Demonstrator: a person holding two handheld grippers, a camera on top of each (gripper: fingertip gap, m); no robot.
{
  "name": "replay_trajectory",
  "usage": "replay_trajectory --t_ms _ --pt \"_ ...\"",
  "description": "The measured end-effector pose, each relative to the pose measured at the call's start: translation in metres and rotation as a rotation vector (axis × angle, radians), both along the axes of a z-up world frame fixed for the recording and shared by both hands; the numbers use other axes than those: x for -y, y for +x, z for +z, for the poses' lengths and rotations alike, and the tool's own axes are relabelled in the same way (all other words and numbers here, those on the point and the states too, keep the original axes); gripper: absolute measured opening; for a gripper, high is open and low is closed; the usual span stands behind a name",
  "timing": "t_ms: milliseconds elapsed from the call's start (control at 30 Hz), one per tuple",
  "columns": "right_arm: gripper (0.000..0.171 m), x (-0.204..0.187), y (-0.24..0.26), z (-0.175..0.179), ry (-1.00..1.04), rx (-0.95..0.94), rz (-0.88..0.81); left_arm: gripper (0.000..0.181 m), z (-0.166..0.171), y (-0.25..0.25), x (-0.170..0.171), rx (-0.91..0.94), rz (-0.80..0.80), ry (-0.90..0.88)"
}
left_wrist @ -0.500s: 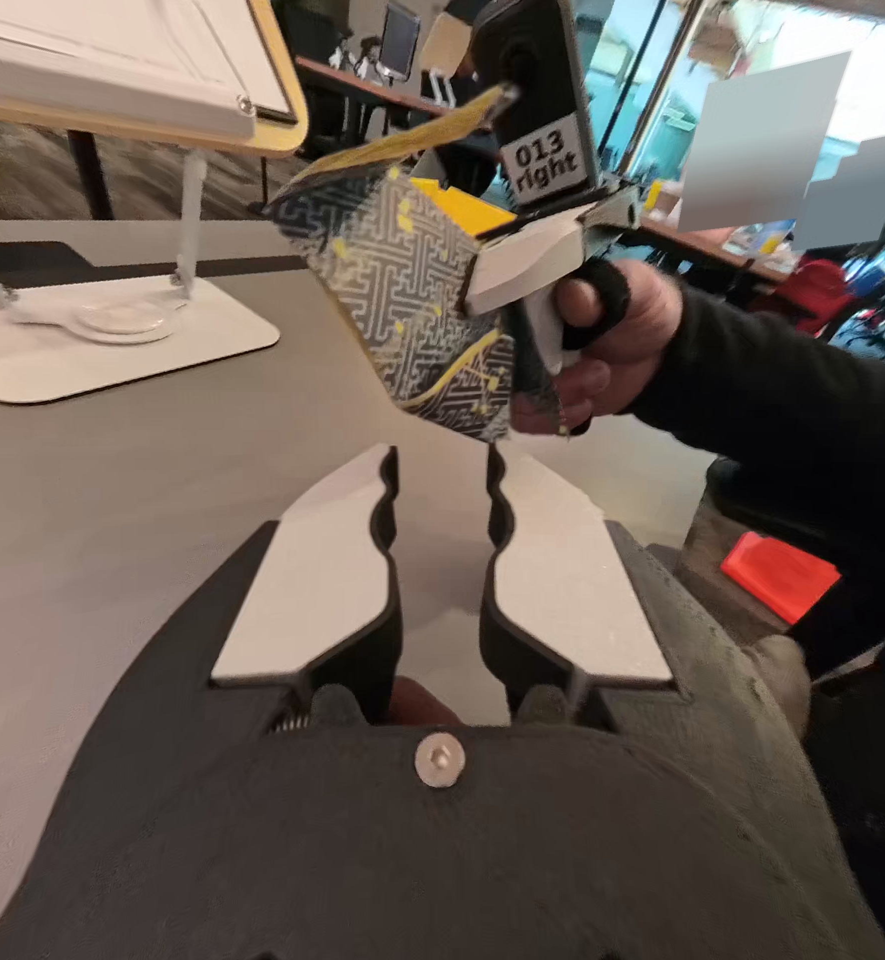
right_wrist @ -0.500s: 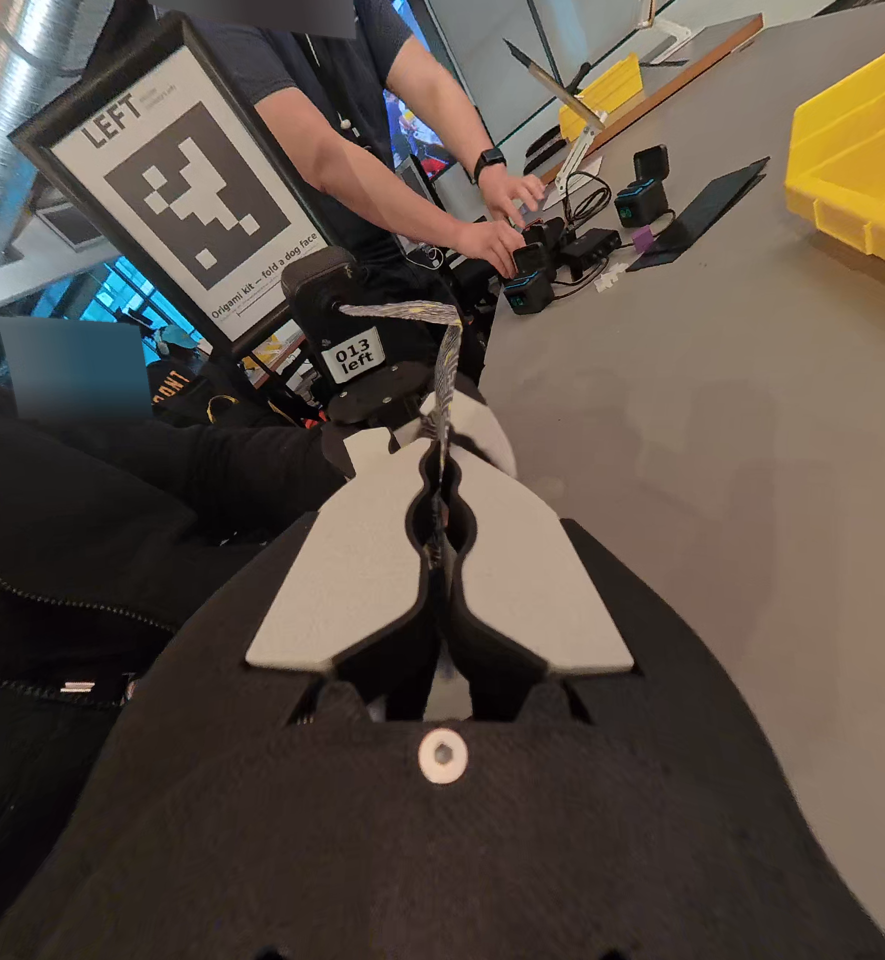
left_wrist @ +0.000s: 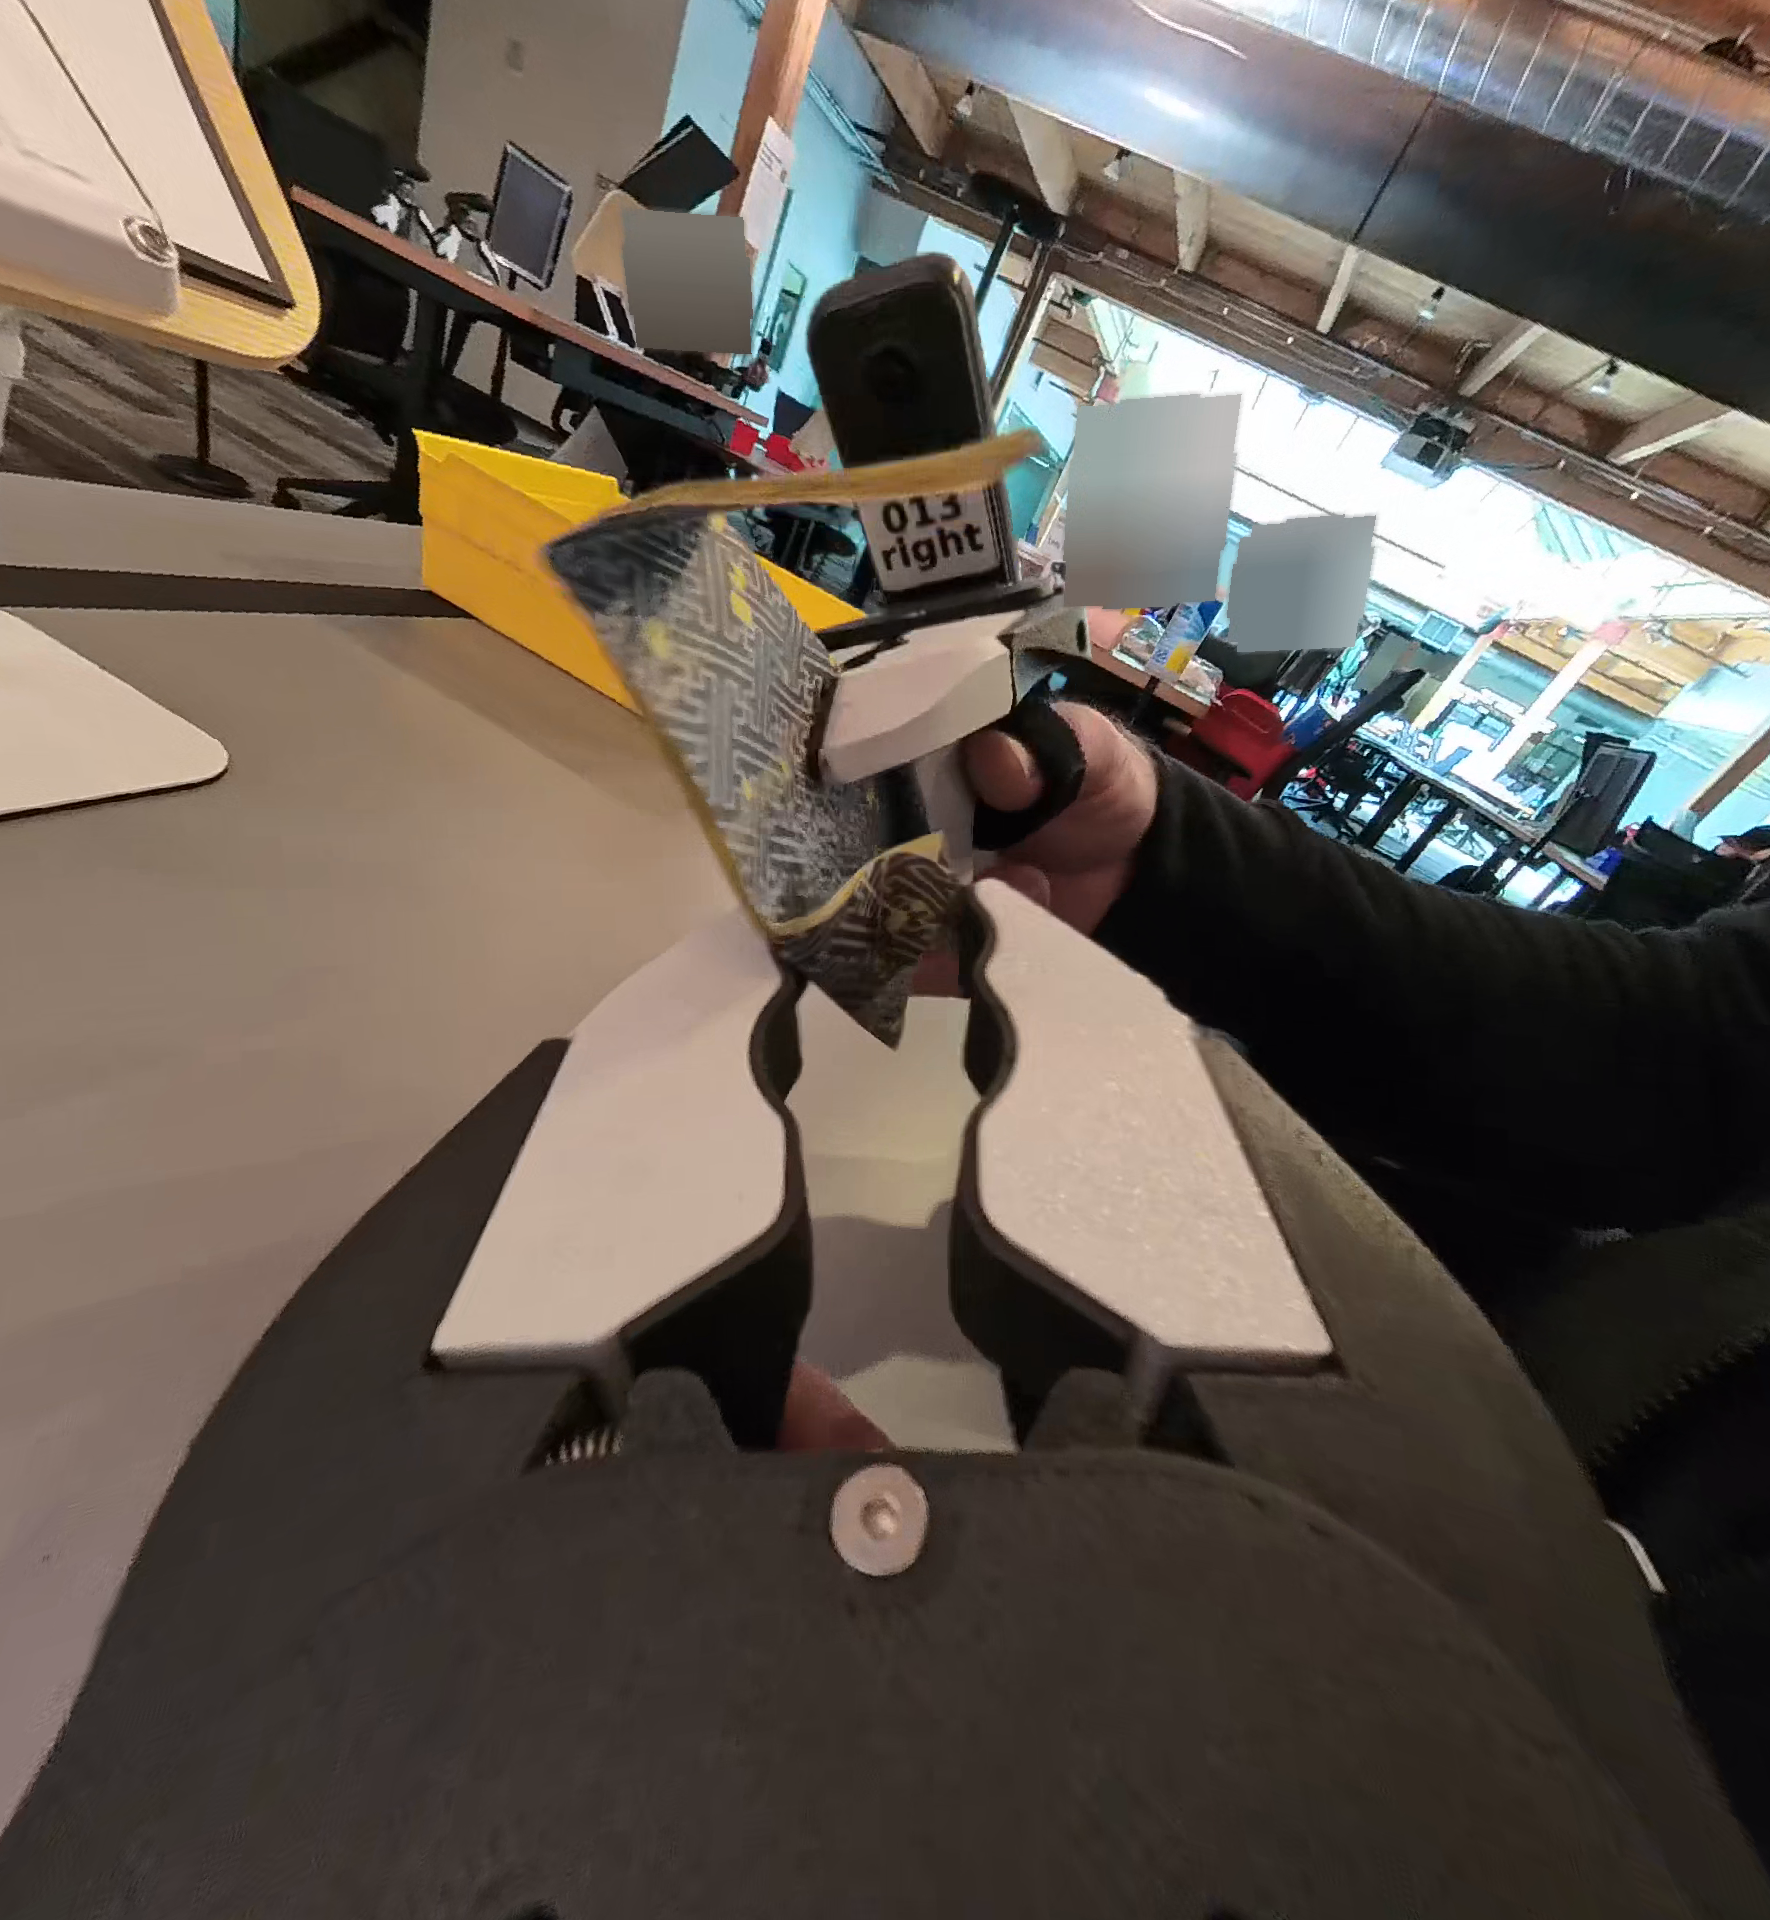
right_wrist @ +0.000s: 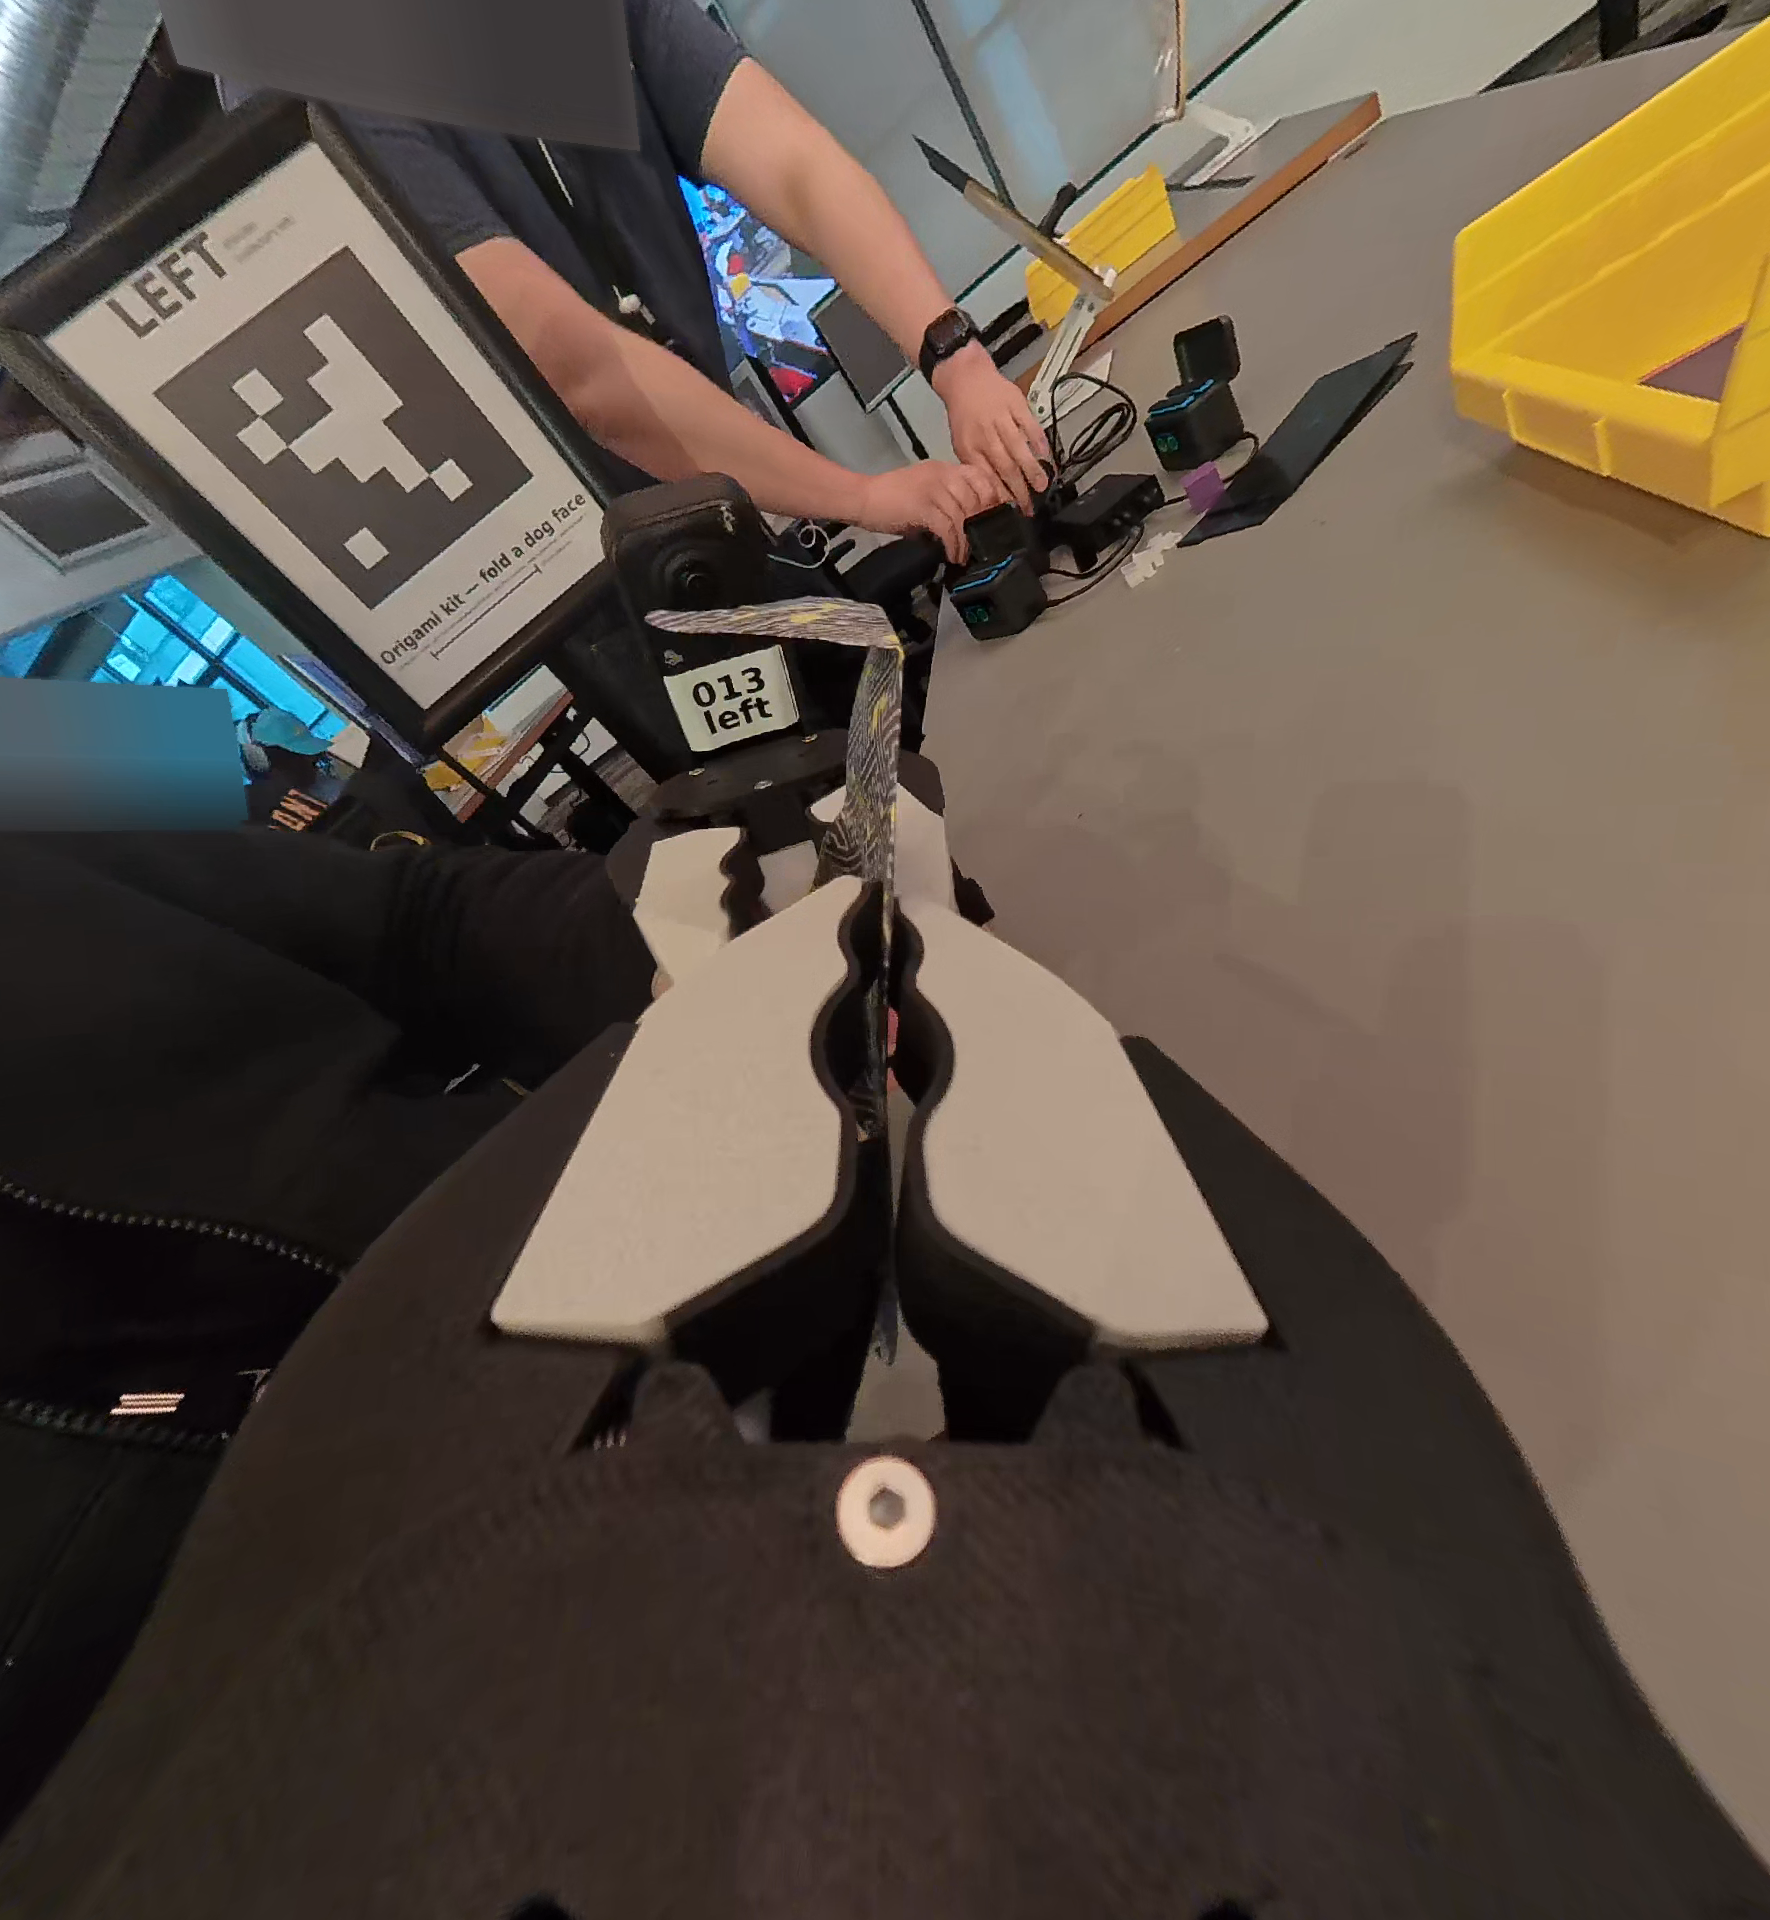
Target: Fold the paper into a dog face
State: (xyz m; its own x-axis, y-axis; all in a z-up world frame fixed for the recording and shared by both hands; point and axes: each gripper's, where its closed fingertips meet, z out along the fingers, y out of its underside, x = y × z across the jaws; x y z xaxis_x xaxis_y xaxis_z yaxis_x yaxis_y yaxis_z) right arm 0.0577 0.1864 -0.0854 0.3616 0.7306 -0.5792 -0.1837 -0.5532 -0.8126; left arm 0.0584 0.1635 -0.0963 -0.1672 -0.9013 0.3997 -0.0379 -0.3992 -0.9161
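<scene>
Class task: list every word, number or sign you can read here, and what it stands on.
I don't copy writing; these bear it.
White sticker on the right tongs: legible print.
White tag on the left tongs: legible print.
Framed marker sign: legible heading, caption; smaller line too small.

Bare grey tabletop (left_wrist: 320, 935) lies open across the frame's left and centre; the yellow plastic bin (left_wrist: 517, 551) blocks the upper centre, the white stand base (left_wrist: 50, 727) the left edge.
</scene>
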Motion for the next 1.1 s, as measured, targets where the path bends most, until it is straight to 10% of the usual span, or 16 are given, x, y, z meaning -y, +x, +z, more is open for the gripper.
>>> replay_trajectory --t_ms 133,800,1100 --pt "0.000 0.008 0.005 -0.002 -0.006 0.004 -0.028 0.000 -0.001 0.007 0.001 0.009 -0.005 -0.017" --pt "0.000 0.013 0.015 -0.011 -0.002 0.109 -0.016 0.000 -0.008 0.005 -0.003 -0.040 -0.122 -0.186" --pt "0.000 0.001 0.023 0.000 0.009 0.060 -0.041 0.036 -0.007 -0.007 -0.020 -0.019 -0.058 -0.196"
